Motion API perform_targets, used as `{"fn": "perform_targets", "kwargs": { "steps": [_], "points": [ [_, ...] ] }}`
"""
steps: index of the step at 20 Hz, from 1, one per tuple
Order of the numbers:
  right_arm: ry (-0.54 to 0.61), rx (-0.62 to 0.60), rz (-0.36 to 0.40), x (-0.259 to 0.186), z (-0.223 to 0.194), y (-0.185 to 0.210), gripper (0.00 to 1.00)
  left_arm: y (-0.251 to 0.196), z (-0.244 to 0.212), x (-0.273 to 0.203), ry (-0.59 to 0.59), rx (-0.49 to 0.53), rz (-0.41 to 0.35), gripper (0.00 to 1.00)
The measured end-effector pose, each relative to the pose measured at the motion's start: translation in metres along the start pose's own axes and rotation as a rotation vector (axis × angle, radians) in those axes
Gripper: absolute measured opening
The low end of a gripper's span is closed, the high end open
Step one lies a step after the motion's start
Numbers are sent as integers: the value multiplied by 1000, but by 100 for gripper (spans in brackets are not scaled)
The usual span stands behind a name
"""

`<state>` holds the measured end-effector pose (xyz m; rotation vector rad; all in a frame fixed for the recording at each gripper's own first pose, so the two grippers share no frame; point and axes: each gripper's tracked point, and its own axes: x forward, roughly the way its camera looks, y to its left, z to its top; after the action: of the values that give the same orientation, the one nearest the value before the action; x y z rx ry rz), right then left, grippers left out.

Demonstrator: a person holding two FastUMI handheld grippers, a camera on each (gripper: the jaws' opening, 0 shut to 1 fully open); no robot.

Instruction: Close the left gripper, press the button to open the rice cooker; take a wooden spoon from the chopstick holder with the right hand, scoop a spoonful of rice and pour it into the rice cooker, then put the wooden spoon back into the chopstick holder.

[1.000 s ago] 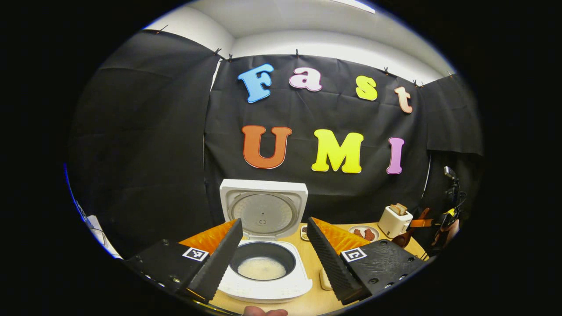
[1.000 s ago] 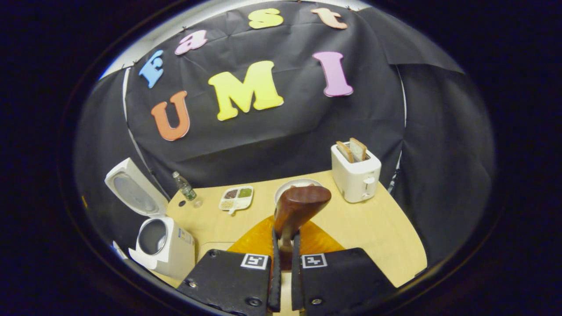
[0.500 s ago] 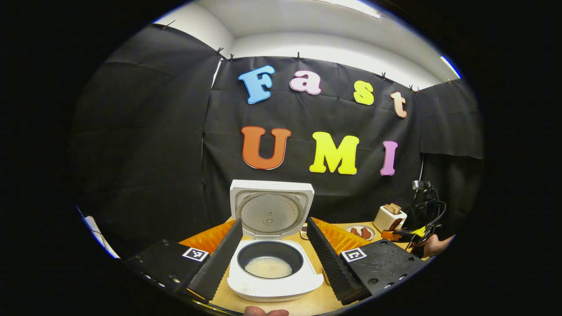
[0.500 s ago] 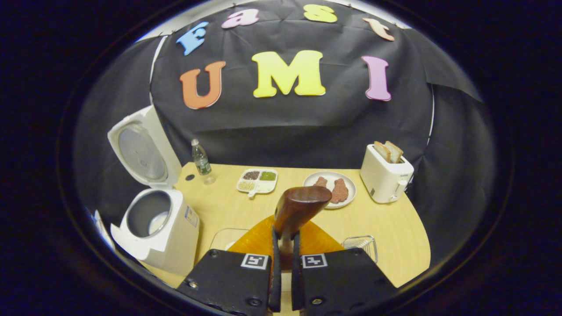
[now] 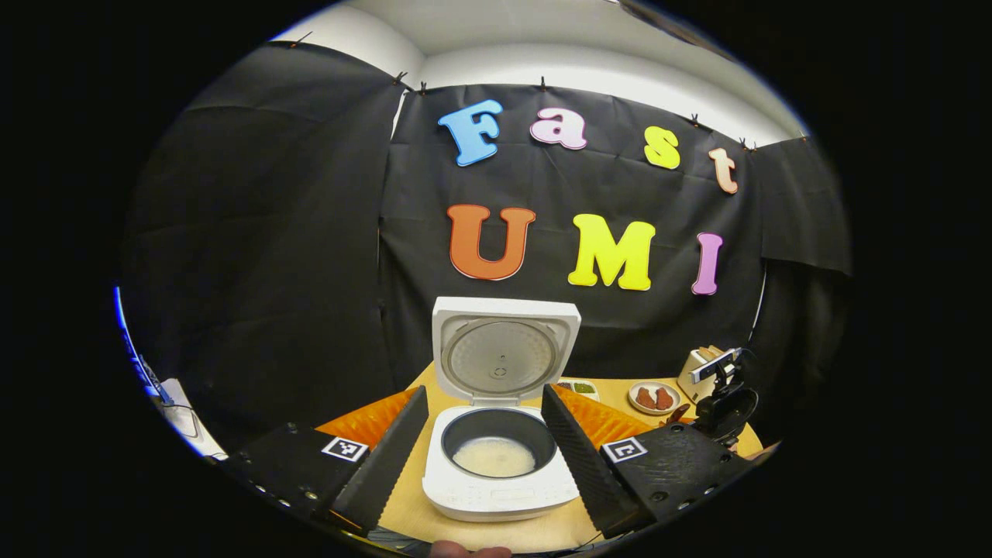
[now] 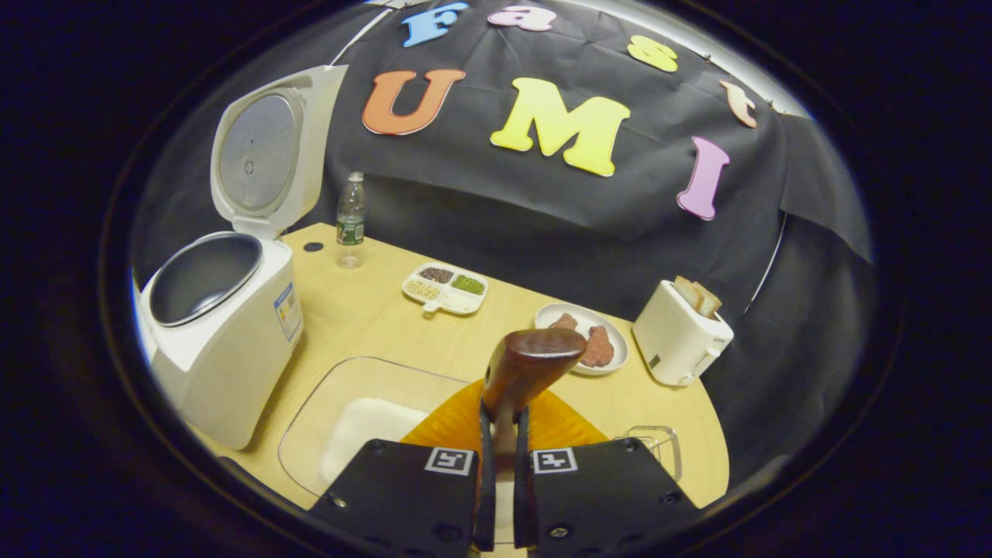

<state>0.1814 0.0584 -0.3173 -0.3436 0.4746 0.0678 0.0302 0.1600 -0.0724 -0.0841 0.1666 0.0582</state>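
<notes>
Right gripper [image 6: 497, 434] clamped on wooden spoon [image 6: 527, 368] above bench [image 6: 372, 318] front edge; left gripper [image 5: 484, 446] spread wide before lid-up rice cooker [image 5: 500, 434] holding rice [image 5: 494, 456].

Rice cooker [image 6: 225, 325]: on the table [image 6: 372, 318] at my far left, lid [image 6: 267, 151] standing upright behind the pot.
Rice [image 5: 494, 456]: in the cooker's pot, between my left claw's fingers [image 5: 387, 461] in the left gripper view.
Bottle [image 6: 350, 221]: behind the cooker, near the wall.
Divided dish [image 6: 446, 287]: right of the bottle.
Plate [image 6: 583, 337]: right of the dish, just left of the toaster [image 6: 680, 333].
Clear tray [image 6: 349, 418]: just before my right claw [image 6: 498, 457], beside the cooker (rice heap in it).
Wooden spoon [image 6: 527, 368]: in my right claw, bowl ahead of the tips.
</notes>
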Motion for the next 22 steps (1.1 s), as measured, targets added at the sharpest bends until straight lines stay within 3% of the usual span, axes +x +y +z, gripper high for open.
{"fn": "perform_targets", "kwargs": {
  "steps": [10,16,22],
  "points": [
    [88,274,241,-16,0,63,14,-1,-2,-3,9,-13,28,94],
    [159,570,356,-32,9,64,14,-4,-2,-8,6,-21,31,94],
    [225,864,389,-29,-3,41,14,-22,-1,-12,9,-19,20,94]
  ]
}}
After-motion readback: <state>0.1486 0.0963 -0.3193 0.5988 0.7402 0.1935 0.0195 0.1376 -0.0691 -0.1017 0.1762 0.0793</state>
